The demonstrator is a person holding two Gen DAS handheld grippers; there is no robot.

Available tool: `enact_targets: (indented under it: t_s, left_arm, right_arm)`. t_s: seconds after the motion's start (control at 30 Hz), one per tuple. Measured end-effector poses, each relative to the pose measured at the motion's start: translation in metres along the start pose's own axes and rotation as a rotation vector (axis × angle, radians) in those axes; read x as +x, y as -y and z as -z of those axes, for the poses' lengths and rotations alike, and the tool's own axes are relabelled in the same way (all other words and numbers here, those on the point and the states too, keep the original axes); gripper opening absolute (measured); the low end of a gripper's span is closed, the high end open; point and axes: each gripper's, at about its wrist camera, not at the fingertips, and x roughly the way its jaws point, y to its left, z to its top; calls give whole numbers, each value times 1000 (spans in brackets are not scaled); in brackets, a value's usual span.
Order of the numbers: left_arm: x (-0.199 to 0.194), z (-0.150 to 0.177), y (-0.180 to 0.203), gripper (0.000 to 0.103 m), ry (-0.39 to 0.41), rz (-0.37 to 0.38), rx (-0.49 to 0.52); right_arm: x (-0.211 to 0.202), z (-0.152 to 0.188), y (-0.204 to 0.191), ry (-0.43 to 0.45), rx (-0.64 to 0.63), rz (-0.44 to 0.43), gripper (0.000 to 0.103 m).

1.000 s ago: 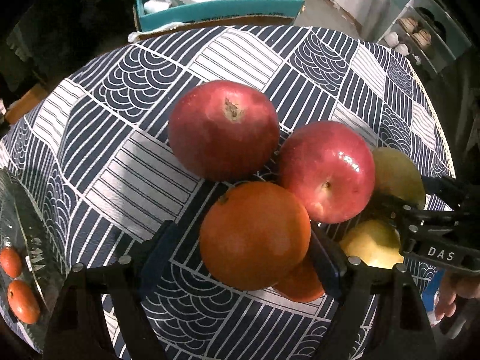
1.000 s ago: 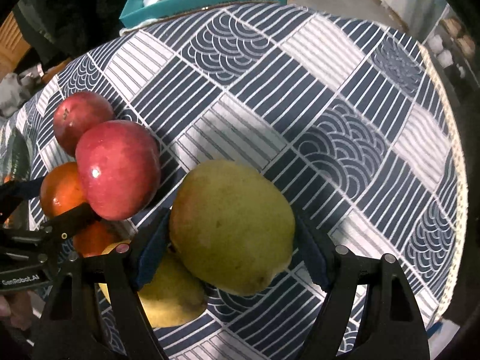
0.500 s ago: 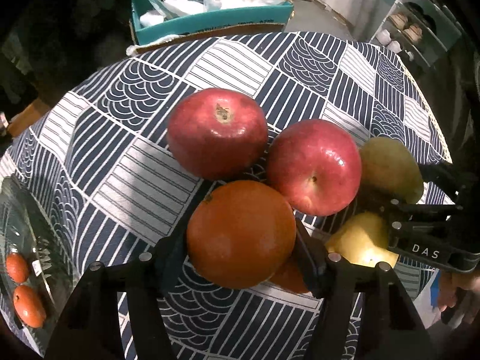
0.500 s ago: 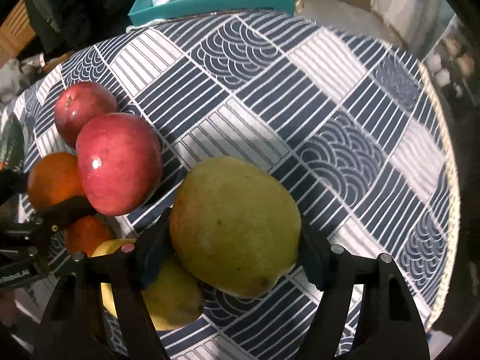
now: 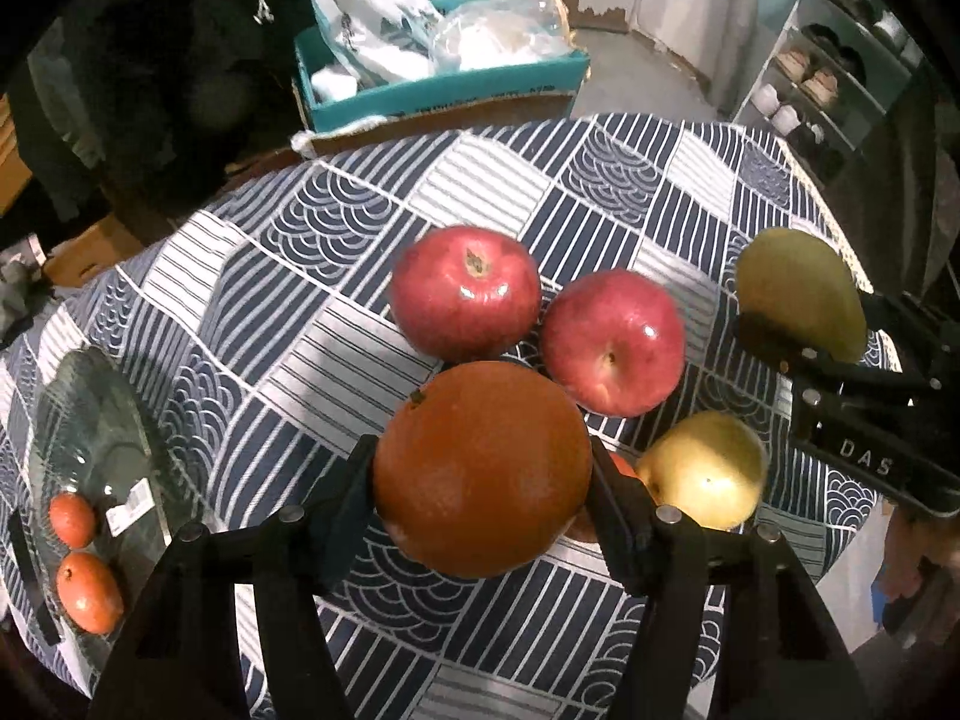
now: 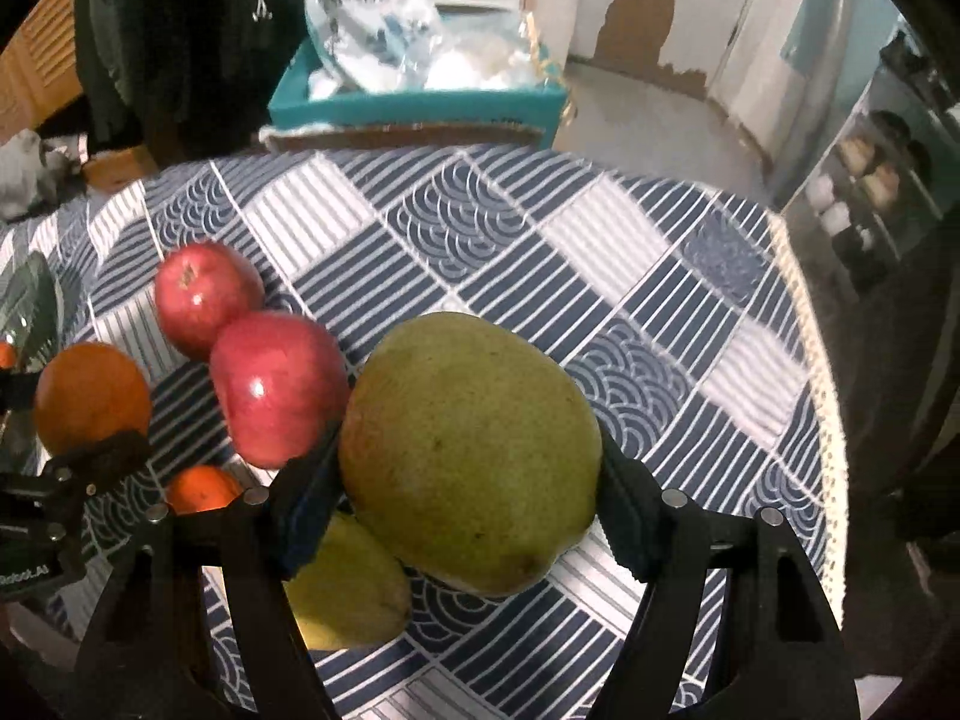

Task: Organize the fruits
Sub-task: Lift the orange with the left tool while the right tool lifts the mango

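My left gripper [image 5: 483, 471]: jaws clamped on an orange [image 5: 483, 468], held above the table [image 5: 360, 276]. My right gripper [image 6: 471, 480]: jaws clamped on a pear [image 6: 471, 450], also off the table. Ahead of left jaws: two apples [image 5: 465, 291], touching. Between both jaws, on the table: second pear [image 5: 705, 471], second orange [image 6: 201, 489]. Left of left jaws: glass dish [image 5: 90, 420], two small oranges [image 5: 87, 591].

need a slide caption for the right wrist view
Right gripper grips a green pear above the patterned tablecloth, two red apples to its left.
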Motion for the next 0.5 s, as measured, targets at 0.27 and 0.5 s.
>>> enact_targets:
  t_s: [0.27,0.5]
  left_arm:
    - [-35,1,-9,67,76,-16,-9]
    - [-68,4,-17,67,135,-10,-26]
  right_arm:
    - [-36,-8,-7,90,-17,9,75]
    - [-66,-13,-13,159,-27,-5,75]
